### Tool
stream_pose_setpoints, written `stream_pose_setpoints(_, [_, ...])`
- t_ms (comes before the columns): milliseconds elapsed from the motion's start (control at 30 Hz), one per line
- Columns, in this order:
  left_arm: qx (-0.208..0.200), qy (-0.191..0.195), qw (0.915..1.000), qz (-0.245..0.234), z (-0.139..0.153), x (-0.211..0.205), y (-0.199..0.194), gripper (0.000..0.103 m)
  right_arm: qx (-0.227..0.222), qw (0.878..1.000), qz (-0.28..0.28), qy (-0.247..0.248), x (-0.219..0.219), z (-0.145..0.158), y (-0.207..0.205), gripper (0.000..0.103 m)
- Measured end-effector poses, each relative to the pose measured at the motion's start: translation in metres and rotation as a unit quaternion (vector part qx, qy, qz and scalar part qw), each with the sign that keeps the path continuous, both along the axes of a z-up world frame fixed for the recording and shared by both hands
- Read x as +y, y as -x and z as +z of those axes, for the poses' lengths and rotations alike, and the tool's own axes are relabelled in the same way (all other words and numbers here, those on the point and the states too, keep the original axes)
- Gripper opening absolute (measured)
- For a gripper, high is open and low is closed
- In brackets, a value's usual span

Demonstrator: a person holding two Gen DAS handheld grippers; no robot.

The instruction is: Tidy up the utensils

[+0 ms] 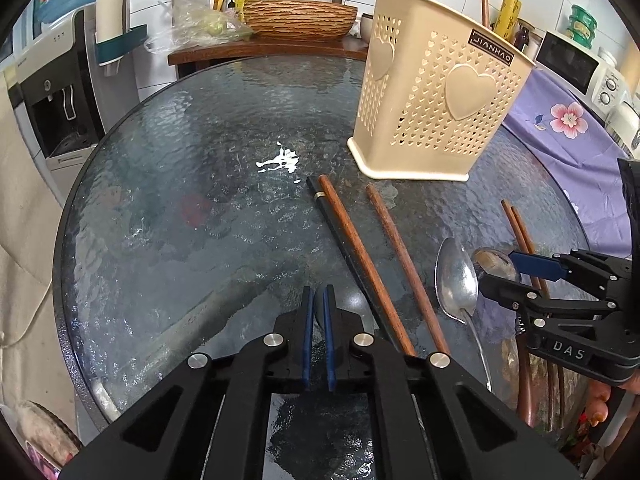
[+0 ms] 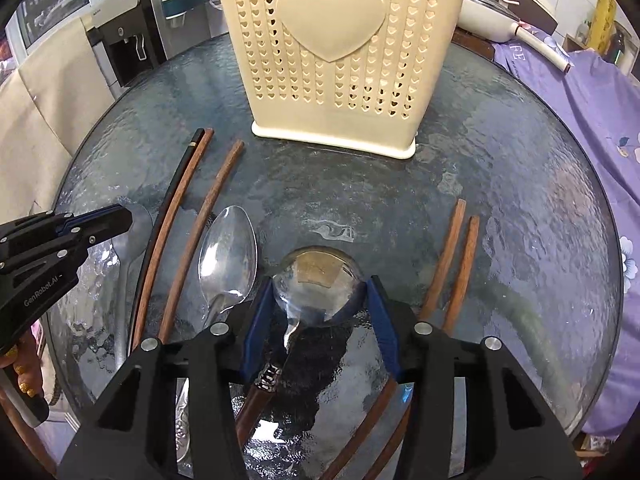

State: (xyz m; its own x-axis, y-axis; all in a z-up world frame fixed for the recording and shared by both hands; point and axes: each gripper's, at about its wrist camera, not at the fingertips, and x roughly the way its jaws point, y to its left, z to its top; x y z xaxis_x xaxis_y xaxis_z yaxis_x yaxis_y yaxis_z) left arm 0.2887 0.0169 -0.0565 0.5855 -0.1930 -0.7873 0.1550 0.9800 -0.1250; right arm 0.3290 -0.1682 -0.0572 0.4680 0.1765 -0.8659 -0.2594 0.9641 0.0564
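- My right gripper [image 2: 320, 300] is spread open, its blue fingers [image 2: 380, 320] on either side of the round ladle [image 2: 318, 280] lying on the glass table [image 2: 500, 160].
- My left gripper [image 1: 319, 336] has its jaws nearly together, holding nothing.
- The beige utensil holder [image 2: 332, 52] stands at the far side.
- Chopsticks [image 2: 456, 260] and a metal spoon [image 2: 228, 256] lie near me.

Round dark textured-glass table [image 1: 160, 220] carries a cream perforated plastic utensil holder with heart motifs [image 1: 432, 100], a black chopstick [image 1: 344, 240] beside two reddish-brown wooden chopsticks [image 1: 384, 256], and a silver metal spoon [image 1: 456, 280]. Left gripper [image 1: 319, 300] fingers nearly together; right gripper [image 1: 500, 276] jaws apart at a second spoon bowl [image 1: 494, 262].
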Motion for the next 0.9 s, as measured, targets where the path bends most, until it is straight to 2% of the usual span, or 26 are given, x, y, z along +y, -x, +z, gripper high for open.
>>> stream_pose_setpoints(167, [-0.011,0.003,0.9999,0.0,0.008,0.002,0.002,0.003,-0.002,1.0,-0.005,-0.022,-0.006,0.001,0.0,0.047])
stream_pose_setpoints(267, [-0.02,0.009,0.9998,0.002,0.014,0.004,0.004,0.003,-0.019,0.999,-0.006,-0.035,-0.008,0.007,0.004,0.047])
stream_pose_setpoints(533, [-0.041,0.011,0.9991,0.004,0.027,0.003,0.009,0.003,-0.082,0.996,0.008,-0.025,-0.005,0.03,0.02,0.047])
stream_pose_setpoints(767, [-0.062,0.016,0.9979,0.006,0.039,0.006,0.014,0.003,-0.109,0.993,0.013,-0.036,-0.013,0.04,0.028,0.047])
stream_pose_setpoints(900, [-0.089,0.002,0.996,0.007,0.047,0.002,0.019,0.003,-0.118,0.992,0.016,-0.04,-0.016,0.046,0.032,0.047])
